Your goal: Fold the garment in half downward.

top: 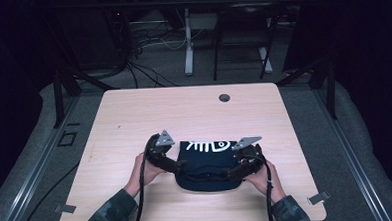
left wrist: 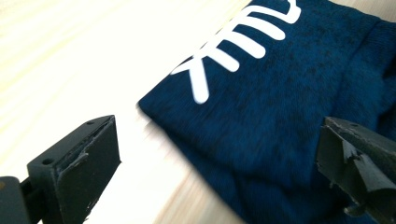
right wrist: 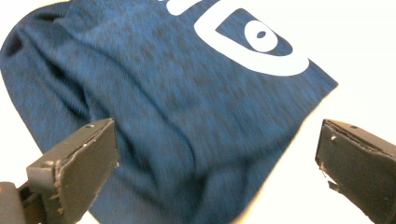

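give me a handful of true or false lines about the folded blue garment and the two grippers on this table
1. The folded blue garment lies on the wooden table. True.
2. Its print is red. False: it is white, shaped like a fish skeleton.
3. The left gripper is clamped on the cloth. False: its jaws stand wide apart, pressing nothing.
4. The right gripper has its jaws open over the cloth. True.
5. A mug stands beside the garment. False: there is none on the tabletop.
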Demonstrator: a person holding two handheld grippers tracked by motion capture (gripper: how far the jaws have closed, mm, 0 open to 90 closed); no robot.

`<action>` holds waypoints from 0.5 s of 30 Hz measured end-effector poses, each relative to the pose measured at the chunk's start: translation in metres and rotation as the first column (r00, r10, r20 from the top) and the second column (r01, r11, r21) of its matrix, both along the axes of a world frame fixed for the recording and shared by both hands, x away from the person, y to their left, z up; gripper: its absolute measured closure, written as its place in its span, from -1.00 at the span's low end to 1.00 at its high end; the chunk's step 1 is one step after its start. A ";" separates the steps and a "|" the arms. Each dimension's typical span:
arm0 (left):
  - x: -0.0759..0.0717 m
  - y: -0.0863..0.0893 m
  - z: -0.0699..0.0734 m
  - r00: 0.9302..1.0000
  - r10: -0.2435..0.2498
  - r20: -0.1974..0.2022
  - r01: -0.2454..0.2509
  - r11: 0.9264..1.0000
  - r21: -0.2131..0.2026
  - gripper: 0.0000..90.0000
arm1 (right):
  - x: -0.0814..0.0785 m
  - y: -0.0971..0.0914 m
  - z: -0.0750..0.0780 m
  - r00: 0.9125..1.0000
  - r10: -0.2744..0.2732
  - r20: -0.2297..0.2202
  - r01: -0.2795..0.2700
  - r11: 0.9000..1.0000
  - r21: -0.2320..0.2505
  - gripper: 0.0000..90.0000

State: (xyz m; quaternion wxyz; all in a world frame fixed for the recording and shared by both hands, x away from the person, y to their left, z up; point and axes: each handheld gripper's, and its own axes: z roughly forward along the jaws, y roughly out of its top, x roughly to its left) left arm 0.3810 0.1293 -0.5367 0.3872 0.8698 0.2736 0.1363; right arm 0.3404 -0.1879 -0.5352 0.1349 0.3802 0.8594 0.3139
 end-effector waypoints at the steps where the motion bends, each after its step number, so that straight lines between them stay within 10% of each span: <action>1: -0.003 0.005 0.001 1.000 0.012 0.006 -0.012 1.000 -0.002 -1.00 | -0.005 -0.006 0.001 1.000 -0.011 0.007 0.011 1.000 -0.001 -1.00; 15: -0.023 0.062 -0.036 0.988 0.154 -0.028 -0.153 0.988 0.039 -1.00 | -0.035 -0.076 -0.026 0.979 -0.203 0.007 0.203 0.979 -0.007 -1.00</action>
